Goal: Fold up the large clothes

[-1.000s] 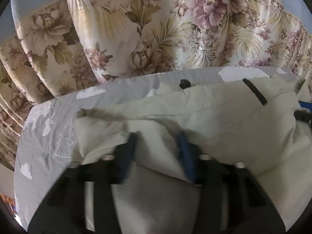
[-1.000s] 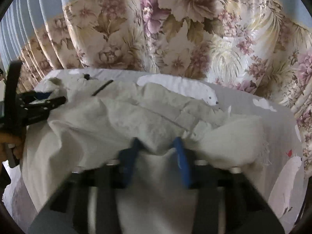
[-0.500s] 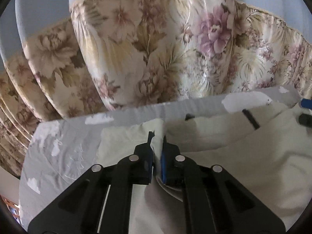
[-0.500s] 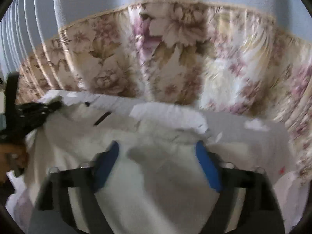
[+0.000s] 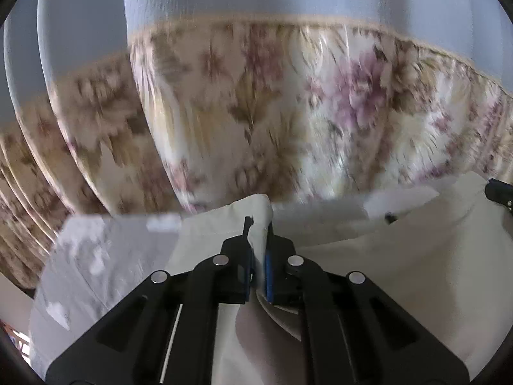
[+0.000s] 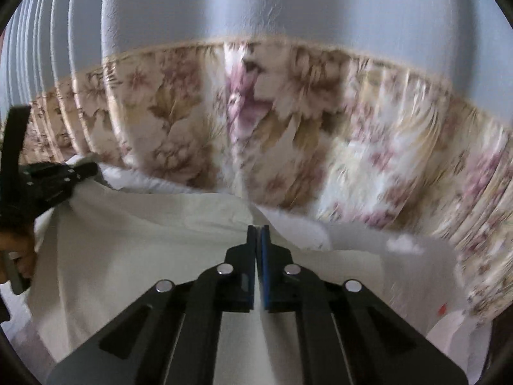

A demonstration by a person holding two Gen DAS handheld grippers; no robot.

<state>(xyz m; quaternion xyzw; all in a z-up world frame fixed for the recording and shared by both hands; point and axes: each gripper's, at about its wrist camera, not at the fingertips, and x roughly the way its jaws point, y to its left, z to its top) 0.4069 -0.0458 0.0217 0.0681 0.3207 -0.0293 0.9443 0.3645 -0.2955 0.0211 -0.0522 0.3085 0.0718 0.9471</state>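
A large cream garment (image 5: 384,272) lies spread over the bed. My left gripper (image 5: 258,227) is shut on a pinched fold of it, and a tuft of cloth sticks up past the fingertips. In the right wrist view the same garment (image 6: 144,240) stretches from the left gripper (image 6: 91,170) across to my right gripper (image 6: 258,229). The right jaws stand together on the garment's upper edge, which rises to their tips. A dark button (image 5: 389,216) shows on the cloth. The right gripper's tip (image 5: 498,192) peeks in at the far right of the left wrist view.
The bed has a grey sheet with white cloud shapes (image 5: 96,256). A pleated floral curtain (image 5: 288,112) hangs close behind the bed, blue-grey in its upper part (image 6: 256,6). A person's hand (image 6: 16,240) holds the left gripper.
Both grippers have closed on the cream garment and risen with it. The right jaws stood wide half a second ago and are now together. Both views have tilted up toward the curtain.
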